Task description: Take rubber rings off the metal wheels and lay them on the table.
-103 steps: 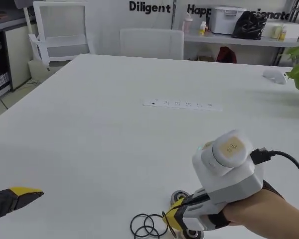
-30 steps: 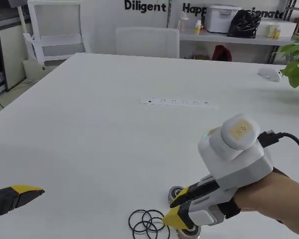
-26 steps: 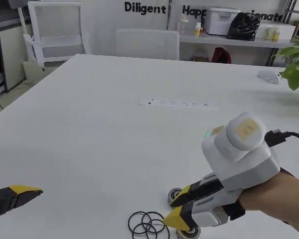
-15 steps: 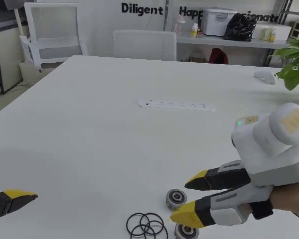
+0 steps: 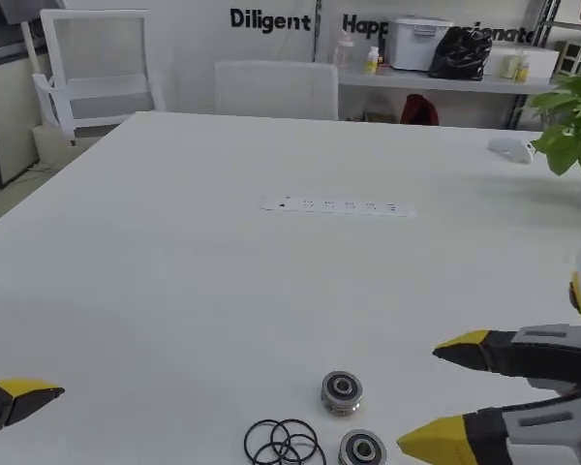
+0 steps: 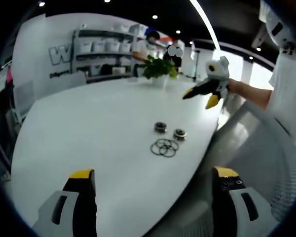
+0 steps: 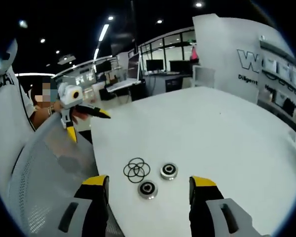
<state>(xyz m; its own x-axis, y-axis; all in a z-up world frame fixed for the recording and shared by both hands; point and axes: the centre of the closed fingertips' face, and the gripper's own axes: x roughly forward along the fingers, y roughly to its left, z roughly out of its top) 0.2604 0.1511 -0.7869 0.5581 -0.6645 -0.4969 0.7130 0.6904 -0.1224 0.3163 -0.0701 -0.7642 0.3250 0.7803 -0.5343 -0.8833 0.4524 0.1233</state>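
Two metal wheels [image 5: 342,388] sit close together near the front edge of the bench [image 5: 174,242]. A cluster of overlapping rubber rings [image 5: 284,442] lies flat just beside them, probably gathered there so removed pieces stay in one spot. The right tool [image 5: 436,397] hovers near the wheels, jaws apart and empty, while the left tool [image 6: 153,173] hangs well off, likewise spread and empty. The bench is white and smooth, with a power strip [image 5: 334,205] at its middle and chairs [image 5: 276,89] and a plant [image 5: 573,131] beyond.
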